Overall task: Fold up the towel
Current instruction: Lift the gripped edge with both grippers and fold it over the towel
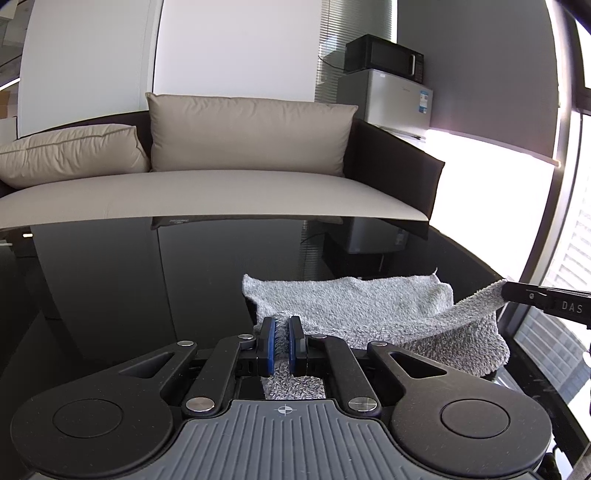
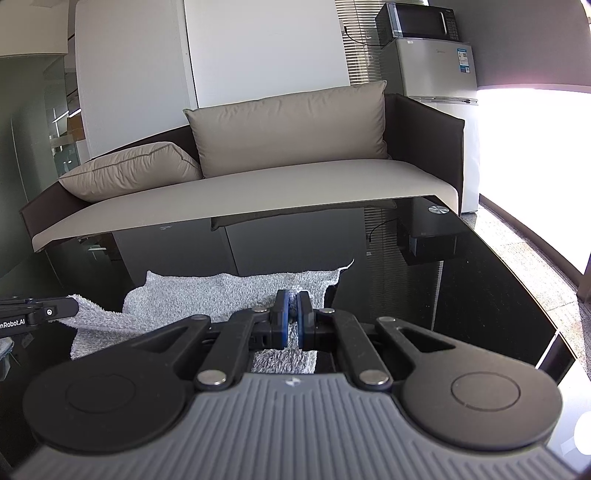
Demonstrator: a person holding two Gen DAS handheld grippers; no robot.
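A grey terry towel [image 1: 354, 306] lies on the glossy black table [image 1: 147, 288], its near edge lifted. My left gripper [image 1: 282, 325] is shut on the towel's near left corner, with cloth pinched between the blue pads. In the left wrist view the right gripper [image 1: 508, 291] shows at the far right, holding the other near corner raised. The right wrist view shows the towel [image 2: 229, 291] spread ahead, with my right gripper [image 2: 292, 301] shut on its edge. The left gripper [image 2: 70, 308] enters there from the left, clamped on cloth. The towel's far edge rests on the table.
A beige sofa [image 1: 207, 195] with two cushions stands right behind the table's far edge. A small fridge [image 2: 436, 70] with a black microwave [image 2: 417, 20] on top stands at the back right. A bright window lies to the right, by the table's right edge [image 2: 554, 306].
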